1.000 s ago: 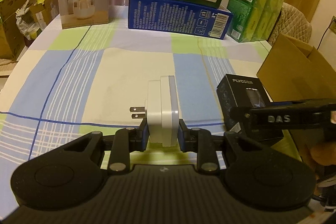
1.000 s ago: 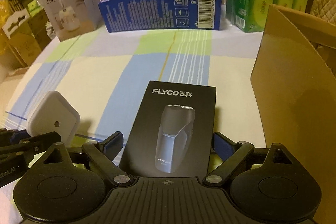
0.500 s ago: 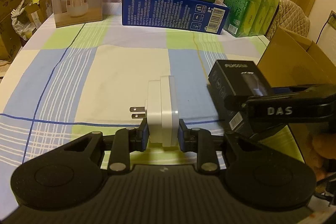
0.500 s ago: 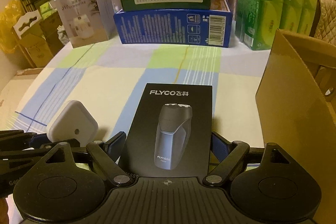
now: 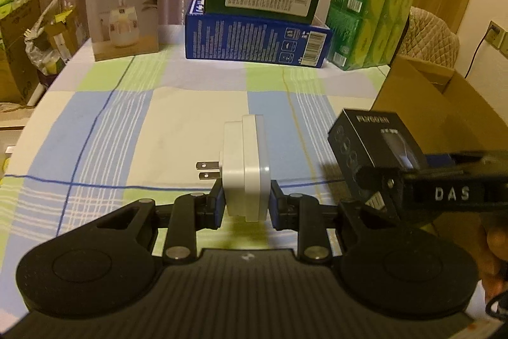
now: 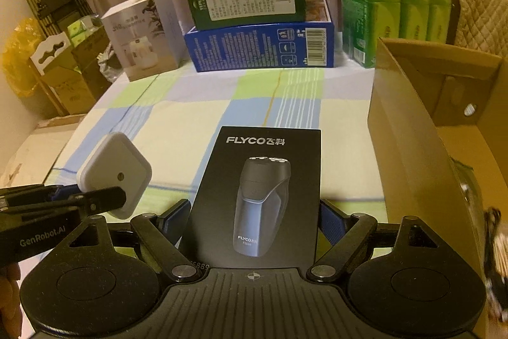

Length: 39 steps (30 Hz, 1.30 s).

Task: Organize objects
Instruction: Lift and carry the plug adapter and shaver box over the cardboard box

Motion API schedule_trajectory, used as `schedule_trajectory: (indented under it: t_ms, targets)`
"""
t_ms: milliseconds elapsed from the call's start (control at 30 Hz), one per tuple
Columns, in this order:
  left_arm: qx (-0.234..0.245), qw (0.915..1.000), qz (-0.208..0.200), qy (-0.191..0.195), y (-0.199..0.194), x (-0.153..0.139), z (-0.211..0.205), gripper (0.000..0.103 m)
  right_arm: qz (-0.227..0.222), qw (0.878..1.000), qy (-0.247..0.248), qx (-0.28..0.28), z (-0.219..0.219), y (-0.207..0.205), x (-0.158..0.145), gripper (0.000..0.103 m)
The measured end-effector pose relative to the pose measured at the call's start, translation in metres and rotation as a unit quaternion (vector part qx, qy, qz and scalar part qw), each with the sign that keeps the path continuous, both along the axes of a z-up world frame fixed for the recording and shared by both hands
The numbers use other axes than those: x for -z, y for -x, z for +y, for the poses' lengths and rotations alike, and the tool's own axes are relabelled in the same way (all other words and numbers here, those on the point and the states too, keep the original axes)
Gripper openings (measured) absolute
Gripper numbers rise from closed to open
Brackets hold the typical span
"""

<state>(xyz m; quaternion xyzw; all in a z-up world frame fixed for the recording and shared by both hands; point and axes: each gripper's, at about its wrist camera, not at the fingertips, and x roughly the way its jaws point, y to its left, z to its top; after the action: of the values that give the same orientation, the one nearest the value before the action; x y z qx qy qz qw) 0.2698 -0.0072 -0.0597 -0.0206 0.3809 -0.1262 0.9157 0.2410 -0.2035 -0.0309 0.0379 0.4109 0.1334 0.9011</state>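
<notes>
While the left gripper (image 5: 246, 200) clamps a white plug adapter (image 5: 244, 170), the right gripper (image 6: 254, 220) grips a black shaver box (image 6: 258, 196).

Open cardboard box (image 6: 409, 129) rightward, unobstructed

A table (image 5: 197, 116), covered by a checked cloth of blue, green and cream, is being occupied along its far edge by a humidifier box (image 5: 123, 8), a blue box (image 5: 257, 42) and green packs (image 5: 368, 11).
</notes>
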Motion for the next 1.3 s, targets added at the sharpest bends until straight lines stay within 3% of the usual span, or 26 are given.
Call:
schedule_trajectory:
  t_ms: [267,700,1000,1300]
  targets:
    - [-0.015,0.9997,0.001,0.021,0.054,-0.031,0.000,0.023,-0.003,1.000,-0.027,0.004,-0.003,0.059,-0.039,0.081]
    - [-0.021,0.9987,-0.016,0.042,0.150,-0.089,-0.016,0.023,-0.053,0.998,-0.035,0.005,-0.033,0.152,-0.111,0.081]
    - [0.035,0.9977,-0.033,0.047,0.197,-0.120,-0.079,0.023,-0.069,0.996,-0.013,0.056,-0.113,0.200,-0.129,0.081]
    - [0.090,0.9941,-0.030,0.052,0.207,-0.125,-0.154,0.023,-0.075,0.989,0.014,0.125,-0.203,0.219,-0.137,0.081]
